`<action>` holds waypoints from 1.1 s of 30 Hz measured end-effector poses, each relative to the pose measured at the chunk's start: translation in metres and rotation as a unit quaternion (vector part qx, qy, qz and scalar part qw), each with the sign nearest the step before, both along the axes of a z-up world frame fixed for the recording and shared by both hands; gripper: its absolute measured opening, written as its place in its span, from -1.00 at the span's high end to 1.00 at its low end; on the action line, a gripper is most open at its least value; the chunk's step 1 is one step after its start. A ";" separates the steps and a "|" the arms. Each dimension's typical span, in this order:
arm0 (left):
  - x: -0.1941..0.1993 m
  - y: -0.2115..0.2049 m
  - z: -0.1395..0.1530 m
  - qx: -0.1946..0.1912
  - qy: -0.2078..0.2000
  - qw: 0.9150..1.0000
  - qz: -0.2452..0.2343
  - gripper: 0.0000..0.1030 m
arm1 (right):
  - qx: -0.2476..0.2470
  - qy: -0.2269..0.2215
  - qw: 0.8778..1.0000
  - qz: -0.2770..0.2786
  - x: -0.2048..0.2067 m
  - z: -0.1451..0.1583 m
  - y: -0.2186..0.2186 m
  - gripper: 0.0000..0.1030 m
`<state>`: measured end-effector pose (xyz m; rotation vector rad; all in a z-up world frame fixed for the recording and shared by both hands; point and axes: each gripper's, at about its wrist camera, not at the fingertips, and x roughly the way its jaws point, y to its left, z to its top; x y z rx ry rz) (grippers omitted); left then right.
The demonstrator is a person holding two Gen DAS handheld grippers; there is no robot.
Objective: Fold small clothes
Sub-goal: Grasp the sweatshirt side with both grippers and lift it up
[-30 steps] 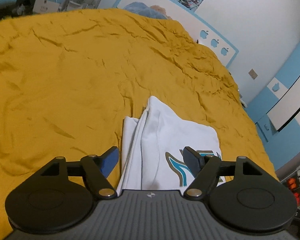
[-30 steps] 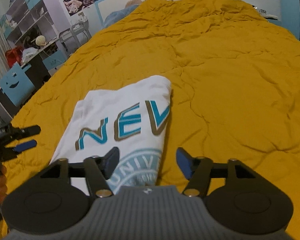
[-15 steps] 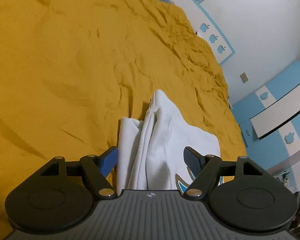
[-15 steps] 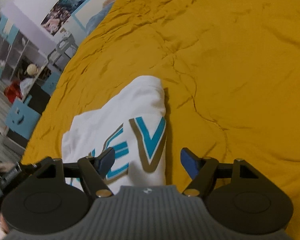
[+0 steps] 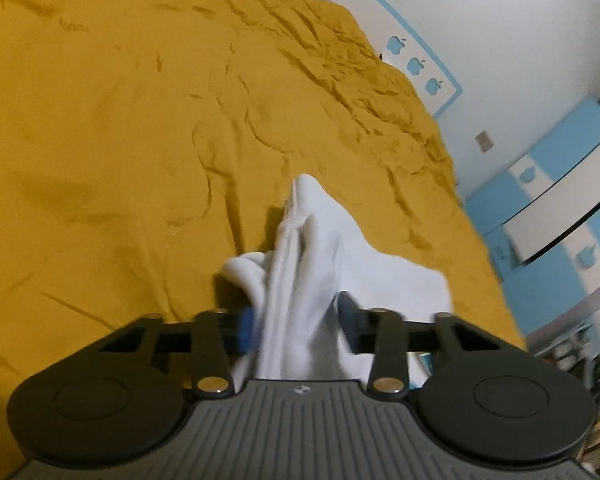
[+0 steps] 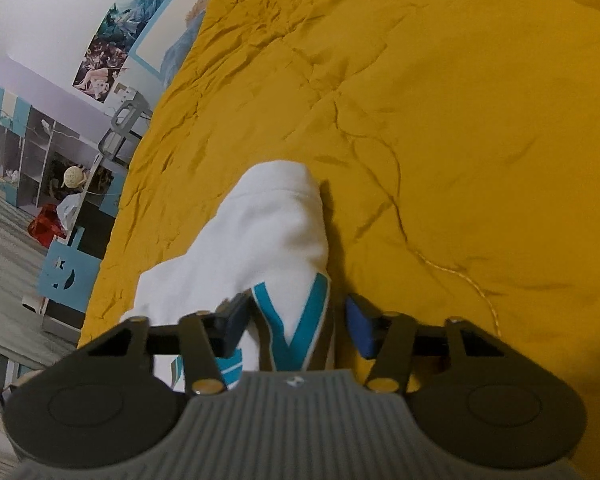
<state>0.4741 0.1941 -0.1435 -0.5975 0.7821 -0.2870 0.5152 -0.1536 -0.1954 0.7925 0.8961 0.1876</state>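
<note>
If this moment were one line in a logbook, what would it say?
left gripper: closing on white shirt | right gripper: closing on same shirt | surface: yellow bedspread

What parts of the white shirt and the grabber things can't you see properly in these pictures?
- Words on the white shirt: right wrist view, only a teal V shows; the right gripper body covers the rest.
- Shirt's near edge: left wrist view, hidden behind the left gripper.
- Left grip: the blue fingertips are blurred, so how tightly they pinch is unclear.
- Shirt's underside: both views, pressed against the yellow bedcover.
</note>
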 end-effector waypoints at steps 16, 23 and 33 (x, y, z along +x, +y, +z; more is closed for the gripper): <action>-0.087 -0.019 0.089 0.026 -0.119 0.991 0.048 0.62 | -0.081 -0.143 0.986 0.038 -0.049 0.110 0.031 0.85; -0.143 -0.028 0.135 0.020 -0.171 0.983 0.058 0.63 | -0.095 -0.204 0.973 0.047 -0.115 0.173 0.036 0.86; -0.211 -0.056 0.186 -0.015 -0.218 0.976 0.021 0.63 | -0.133 -0.273 0.952 0.041 -0.235 0.257 0.016 0.86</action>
